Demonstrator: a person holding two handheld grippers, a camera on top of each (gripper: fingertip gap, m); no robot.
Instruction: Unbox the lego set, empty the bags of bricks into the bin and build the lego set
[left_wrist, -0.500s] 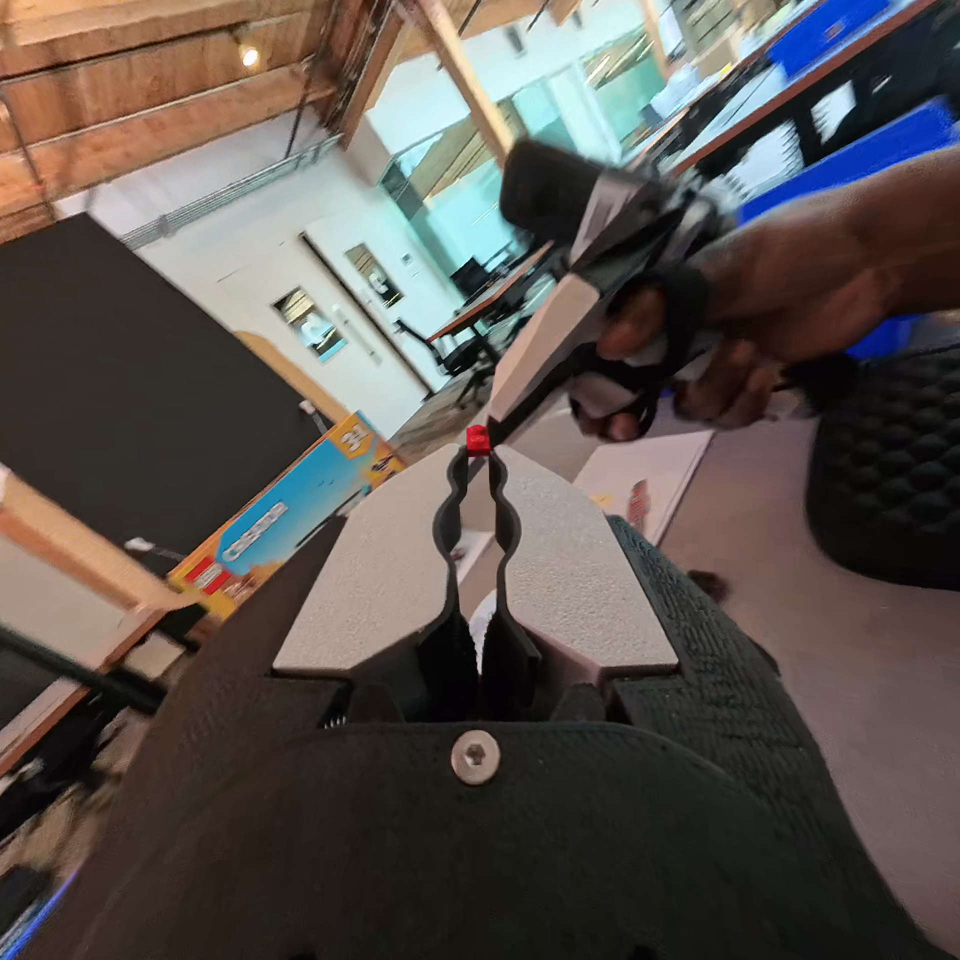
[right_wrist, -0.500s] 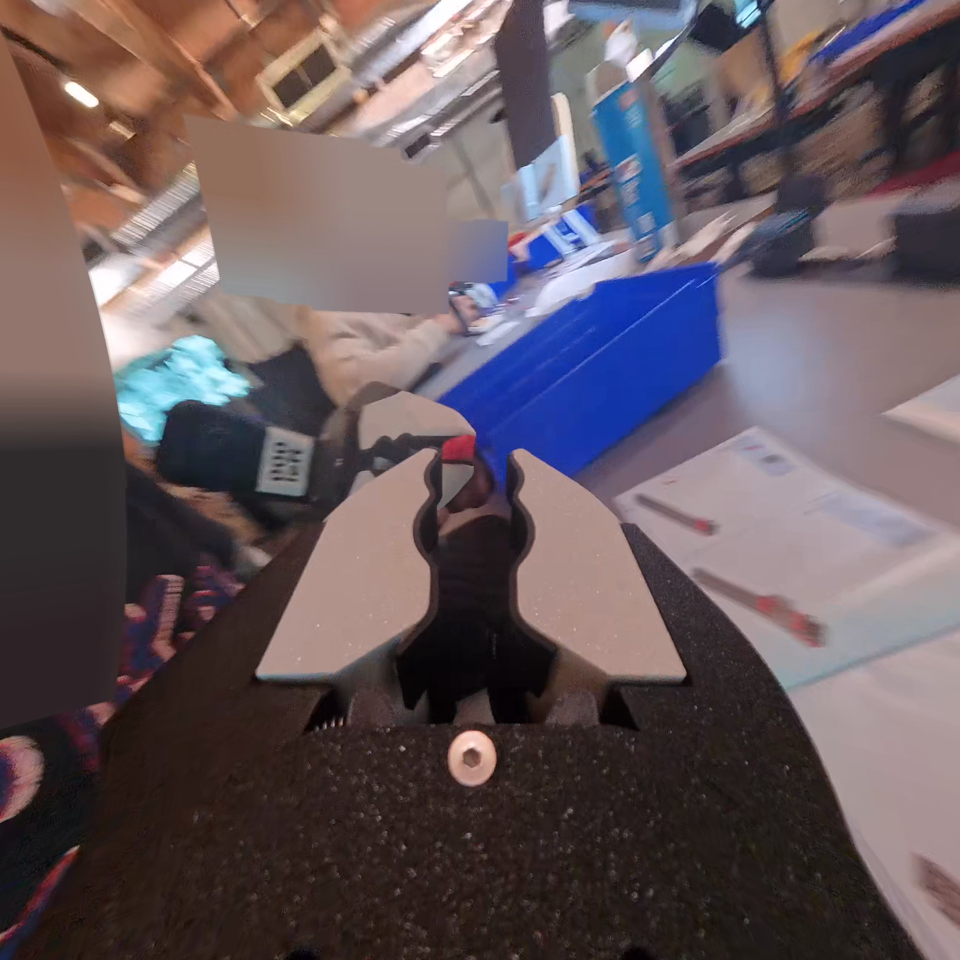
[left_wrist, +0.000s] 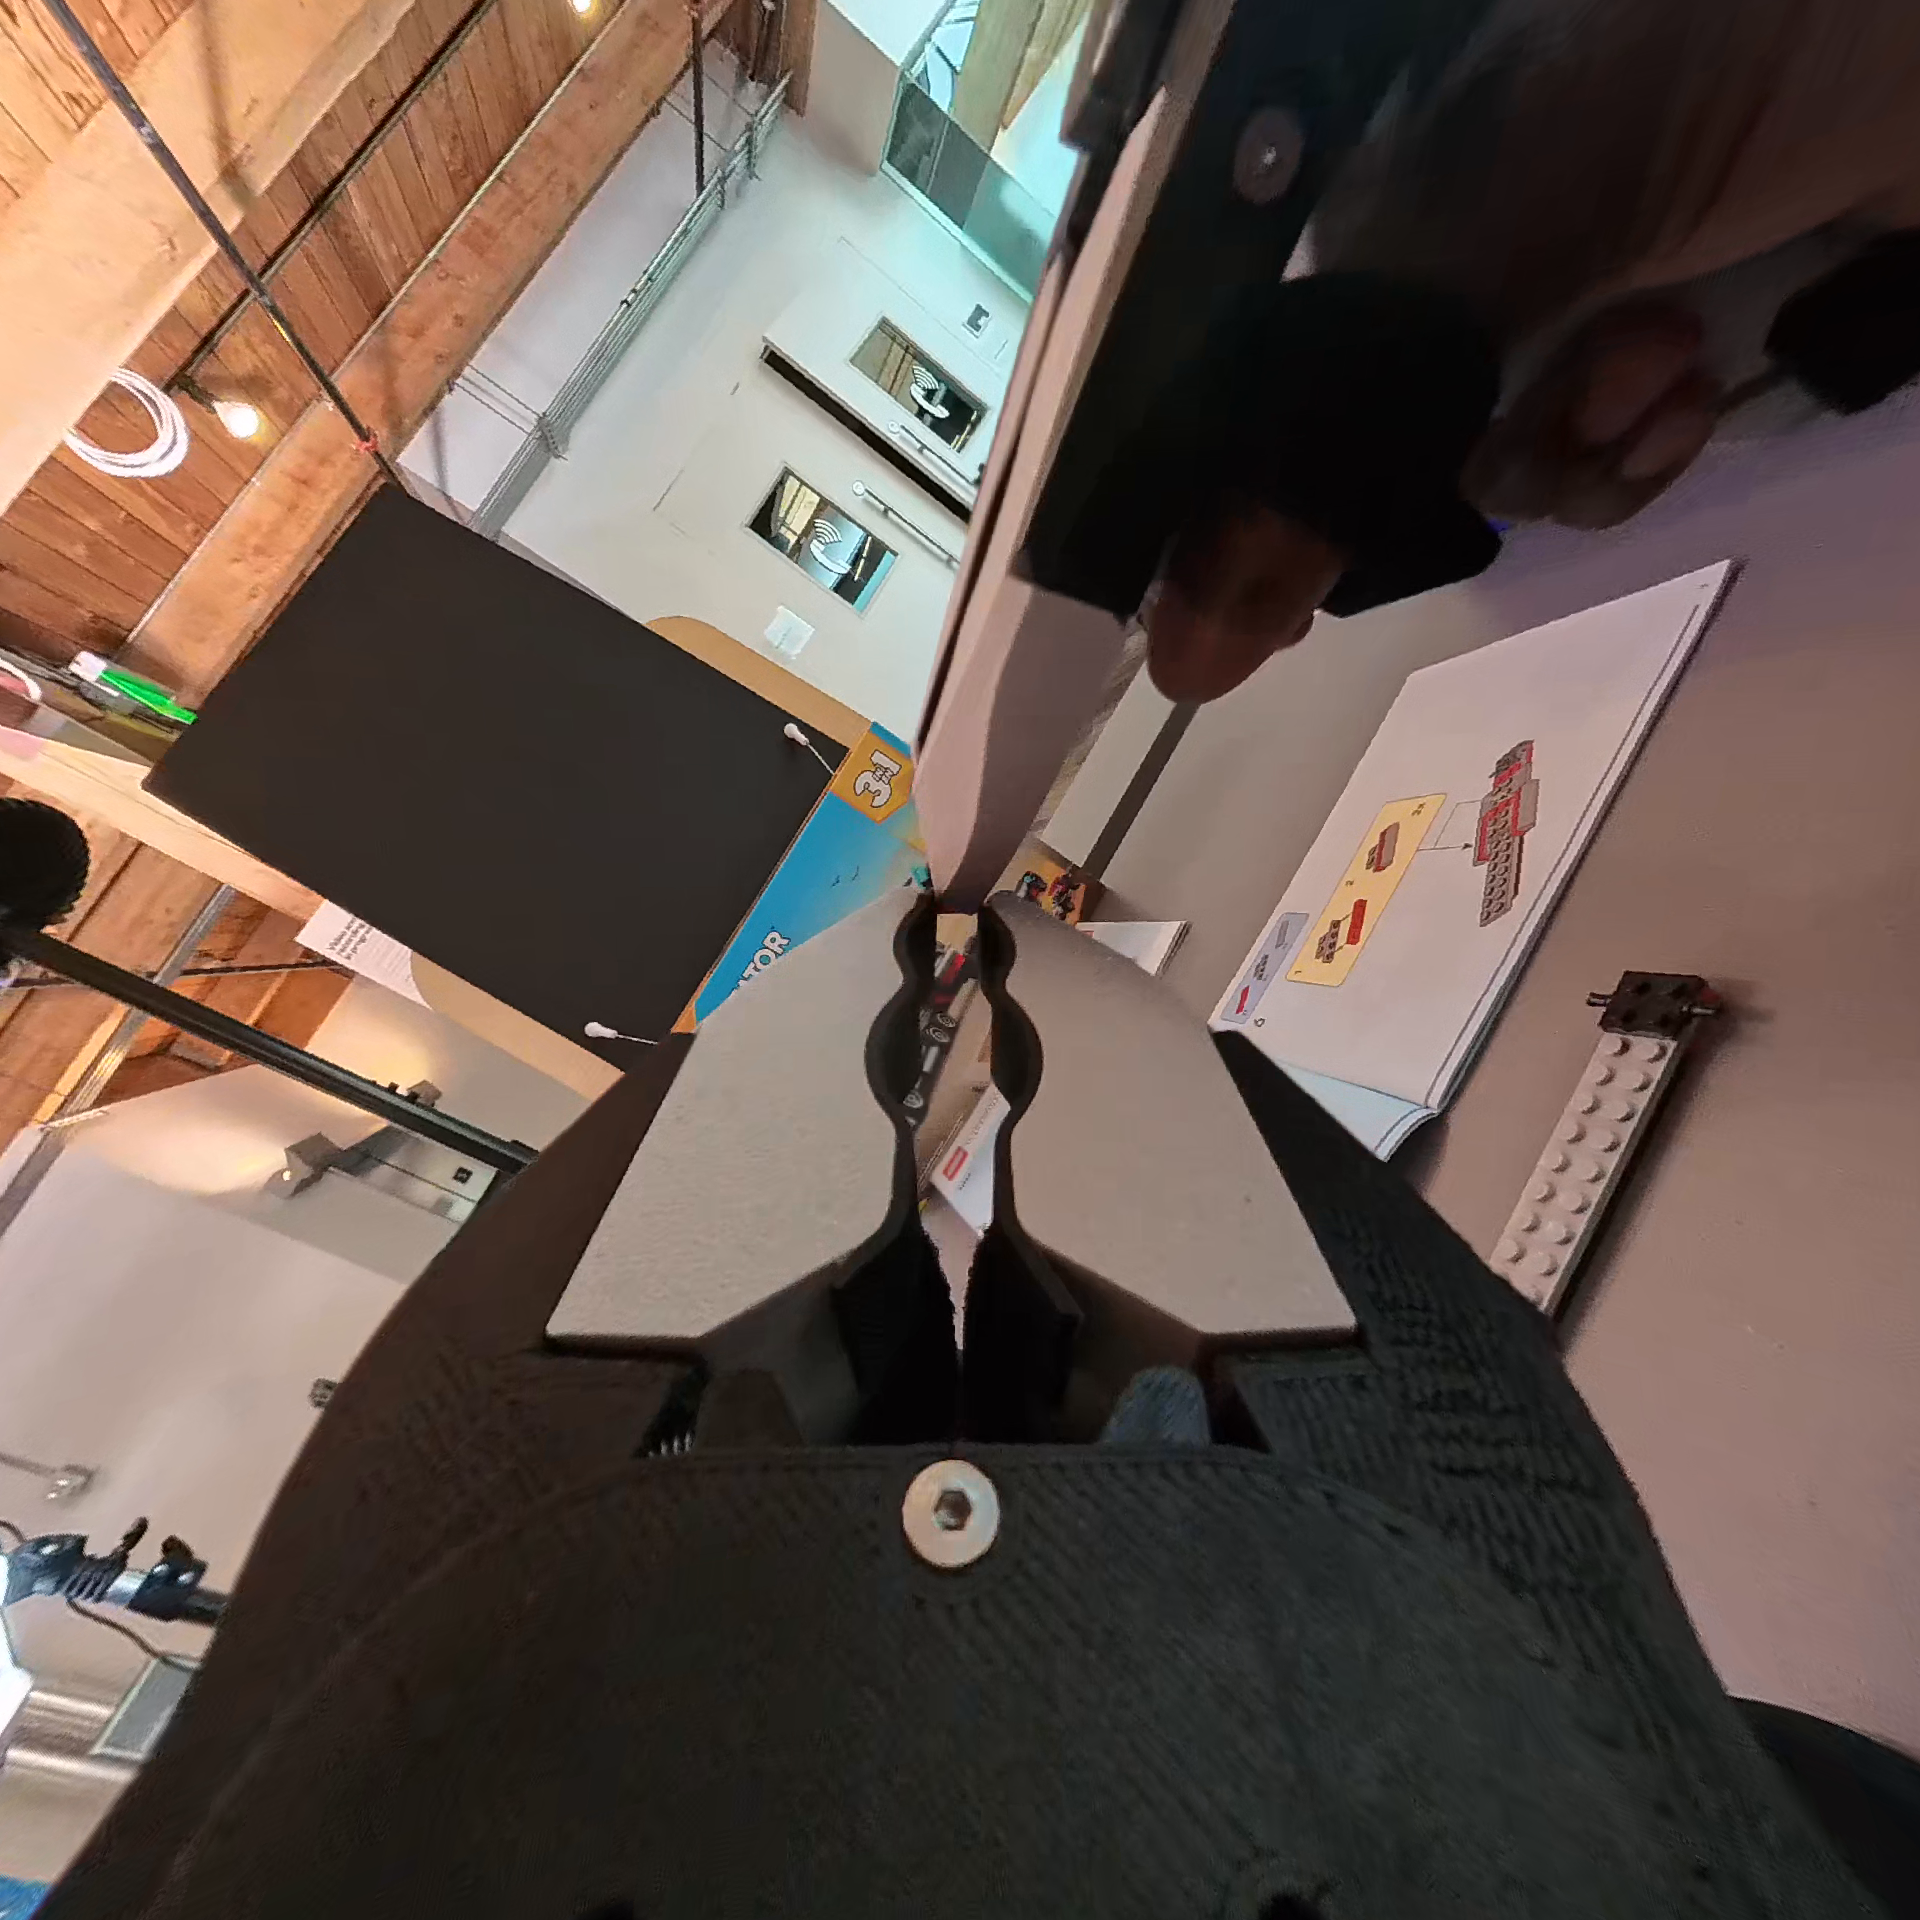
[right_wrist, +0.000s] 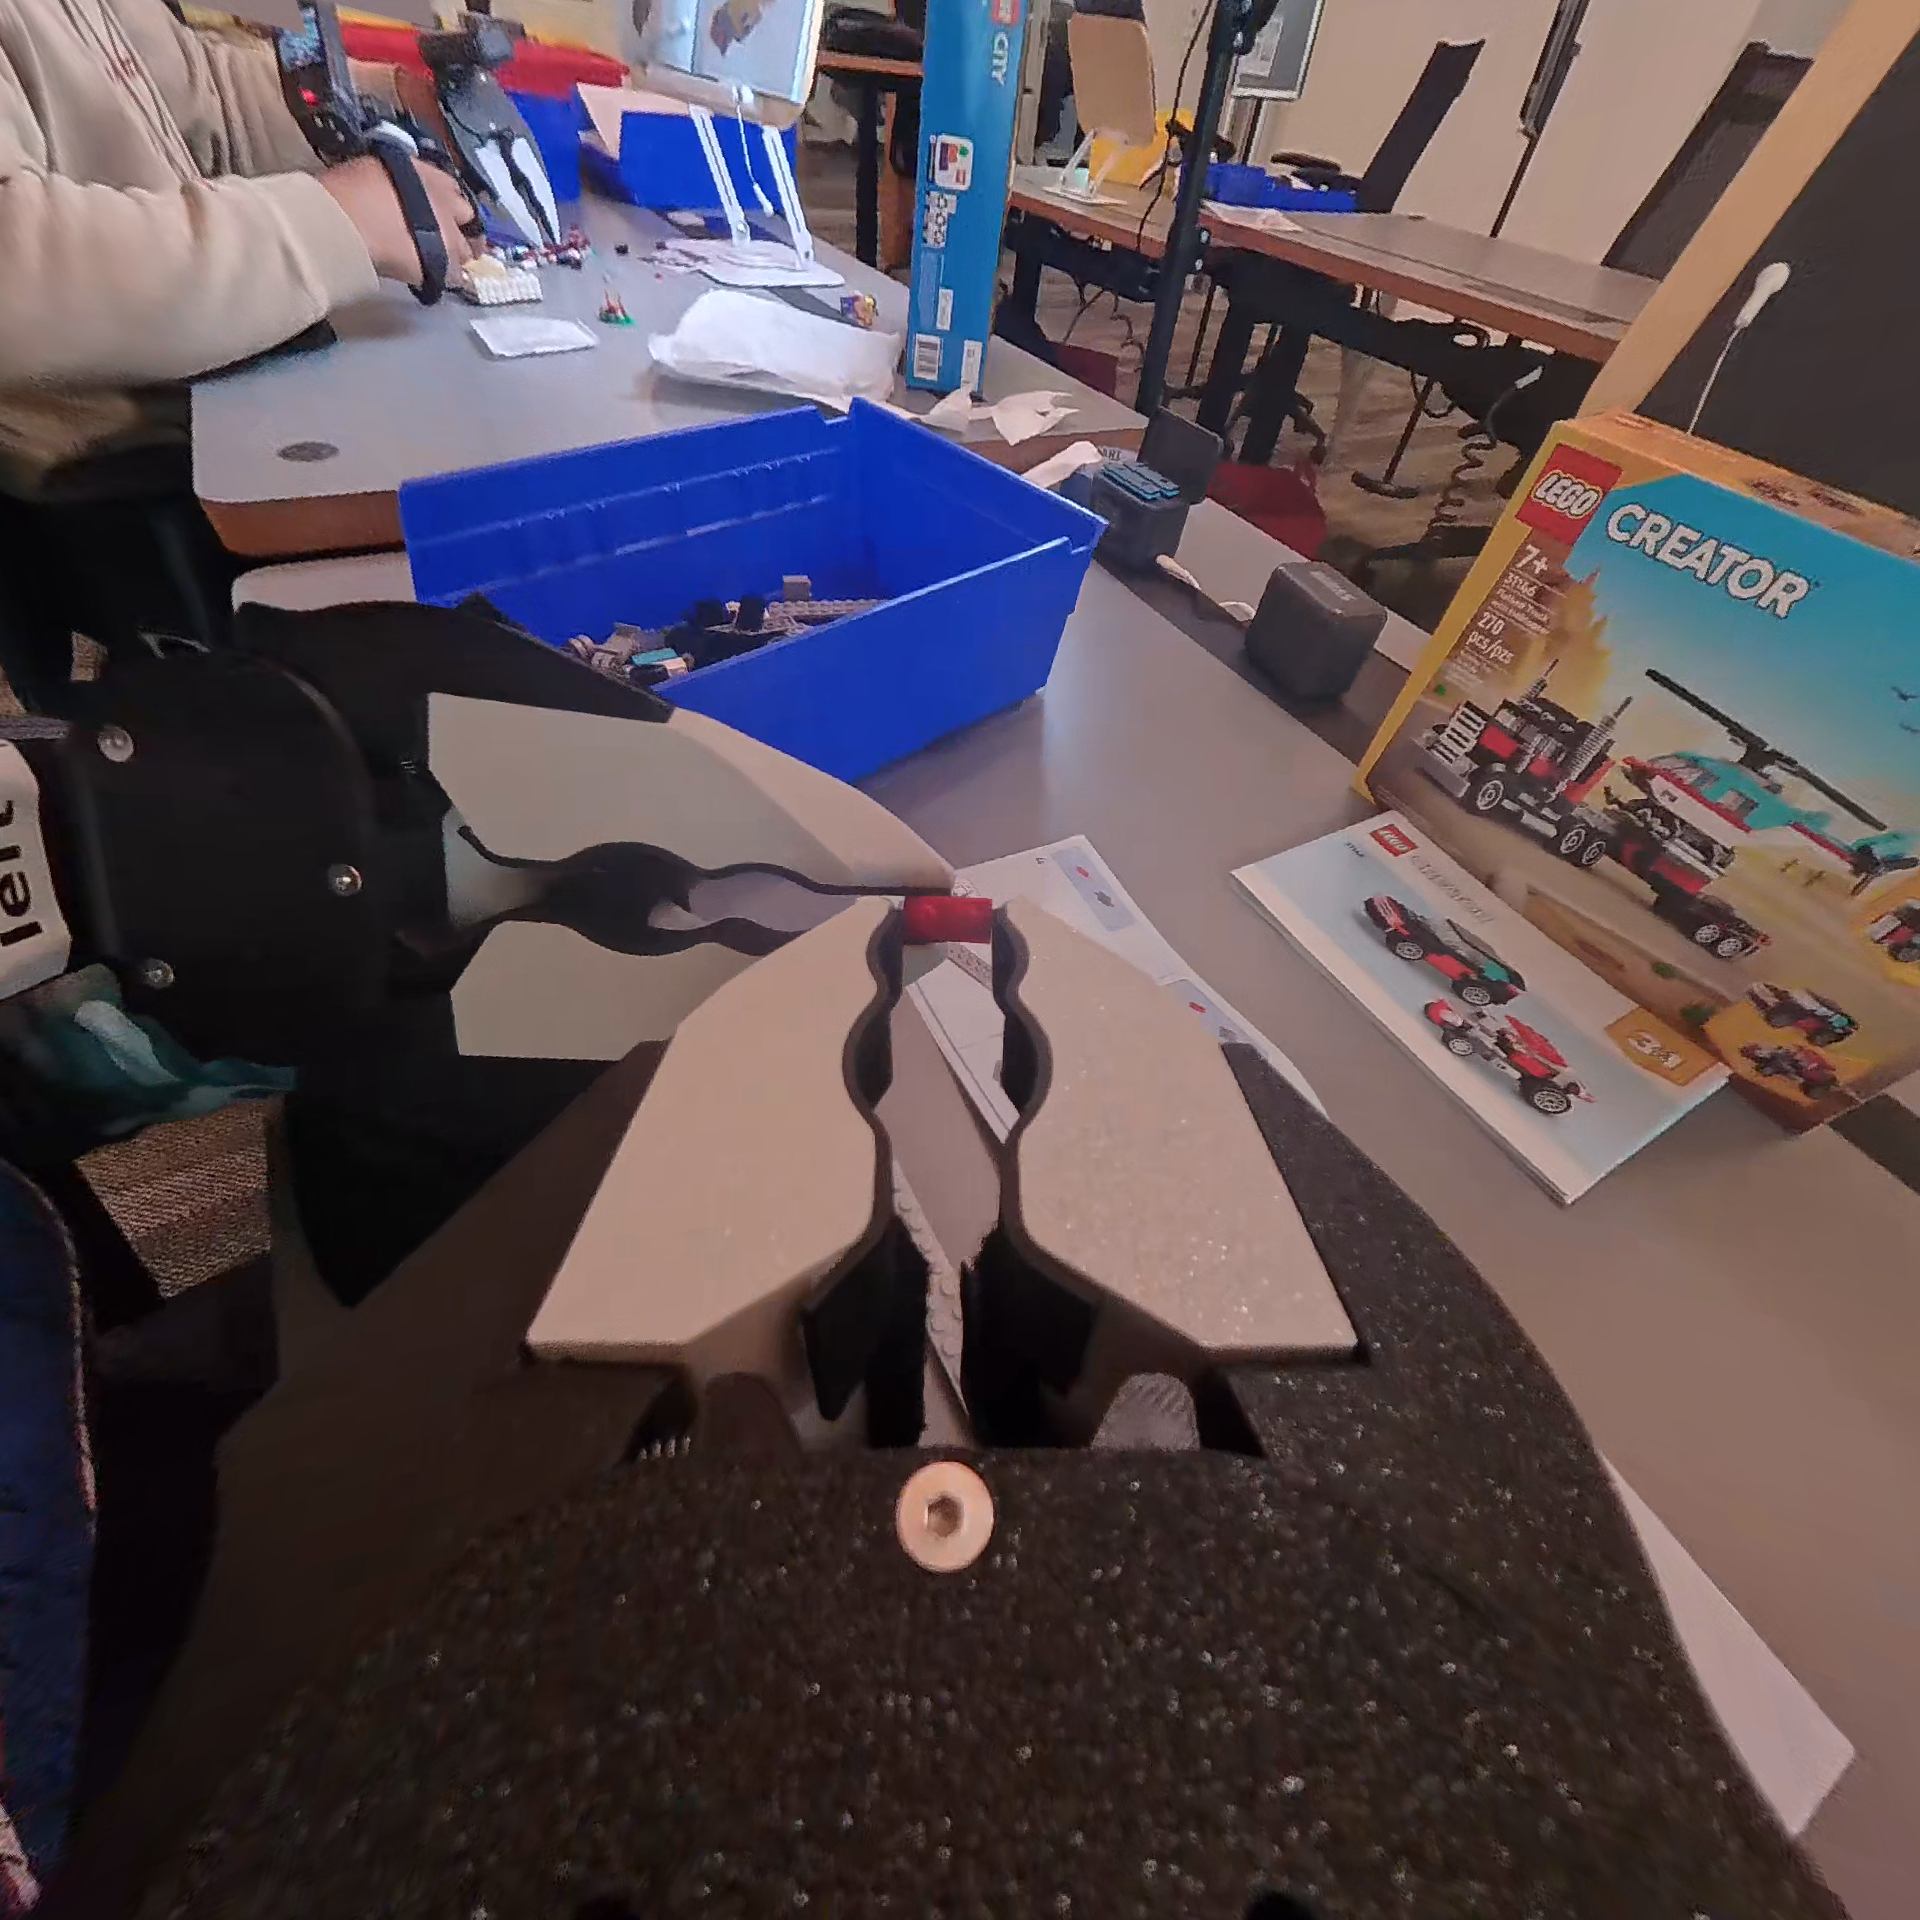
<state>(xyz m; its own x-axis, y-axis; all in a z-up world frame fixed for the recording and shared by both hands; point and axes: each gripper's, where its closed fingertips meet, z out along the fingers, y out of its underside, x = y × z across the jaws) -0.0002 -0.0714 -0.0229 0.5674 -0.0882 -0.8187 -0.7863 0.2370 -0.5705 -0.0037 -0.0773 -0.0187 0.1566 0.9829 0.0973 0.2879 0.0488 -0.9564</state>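
Between my right gripper (right_wrist: 943, 920) tips, I clamp a small red plastic brick (right_wrist: 943, 918) crosswise; my left gripper (right_wrist: 920, 886), tips together, touches its left end.

Printed writing shows on the lego box (right_wrist: 1662, 727), the booklet cover (right_wrist: 1455, 987) and a tall blue box (right_wrist: 951, 208).

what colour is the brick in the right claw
Red. The brick sits pinched between the right claw's tips, clearest in the right wrist view.
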